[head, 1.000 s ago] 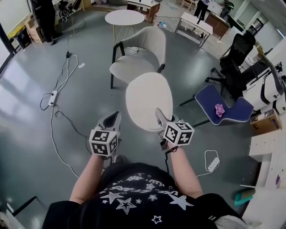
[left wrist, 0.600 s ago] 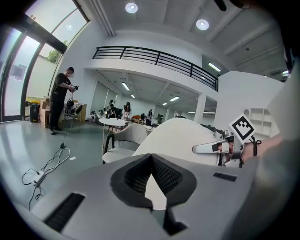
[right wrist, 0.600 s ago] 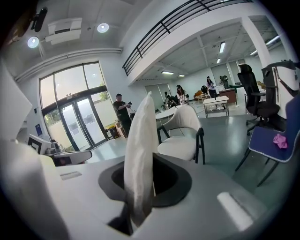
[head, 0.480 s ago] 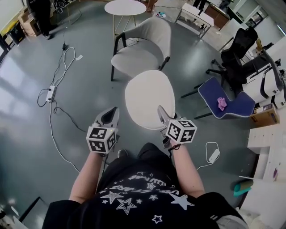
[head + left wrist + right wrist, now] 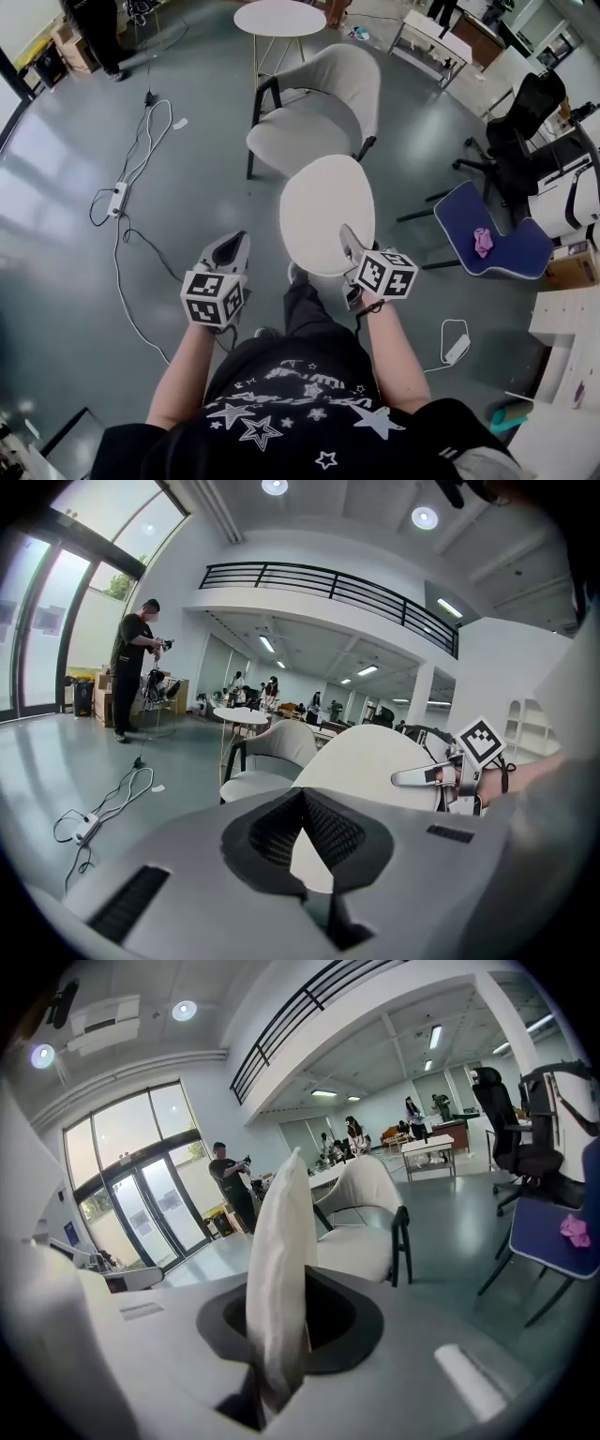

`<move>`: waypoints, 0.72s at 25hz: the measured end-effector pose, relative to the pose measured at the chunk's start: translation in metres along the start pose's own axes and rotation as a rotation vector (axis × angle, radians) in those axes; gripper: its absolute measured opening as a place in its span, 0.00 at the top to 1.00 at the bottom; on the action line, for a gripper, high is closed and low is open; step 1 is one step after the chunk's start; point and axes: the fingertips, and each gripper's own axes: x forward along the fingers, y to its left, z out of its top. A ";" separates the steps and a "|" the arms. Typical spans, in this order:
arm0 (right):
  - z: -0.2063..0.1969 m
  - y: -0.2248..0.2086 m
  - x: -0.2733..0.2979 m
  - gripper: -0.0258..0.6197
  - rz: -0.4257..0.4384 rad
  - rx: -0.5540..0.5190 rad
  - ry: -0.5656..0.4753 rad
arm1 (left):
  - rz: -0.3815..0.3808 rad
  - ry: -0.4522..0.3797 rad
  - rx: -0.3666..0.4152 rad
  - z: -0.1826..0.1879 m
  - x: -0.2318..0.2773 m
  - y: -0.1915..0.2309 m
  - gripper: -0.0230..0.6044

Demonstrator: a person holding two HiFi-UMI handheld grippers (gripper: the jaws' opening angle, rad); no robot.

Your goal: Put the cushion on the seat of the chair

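Grey polished floor point(image 5: 66, 216) of a large open hall spreads out below, crossed by loose white cables point(image 5: 131, 178). A cream upholstered chair on black legs point(image 5: 314, 112) stands ahead of the person, and its seat is bare. The pale cream oval cushion point(image 5: 326, 214) hangs in the air between the person and the chair, short of the seat and not touching it. The right gripper point(image 5: 352, 244) has its jaws closed down on the cushion's near edge, the fabric pinched thin between them, and it carries the cushion alone. The left gripper point(image 5: 233, 246) is off to the side, apart from the cushion, its jaws drawn together on nothing. The pick-up looks done. What remains, by my reading, is to bring the cushion over the seat, lay it flat and let go.
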 end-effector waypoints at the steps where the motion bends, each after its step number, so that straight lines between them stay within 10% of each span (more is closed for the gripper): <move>1: 0.007 -0.003 0.012 0.88 0.013 0.006 0.002 | 0.011 0.000 0.002 0.006 0.008 0.005 0.95; 18: 0.128 -0.079 0.136 0.87 0.105 0.001 0.023 | 0.072 0.031 0.000 0.087 0.165 0.025 0.95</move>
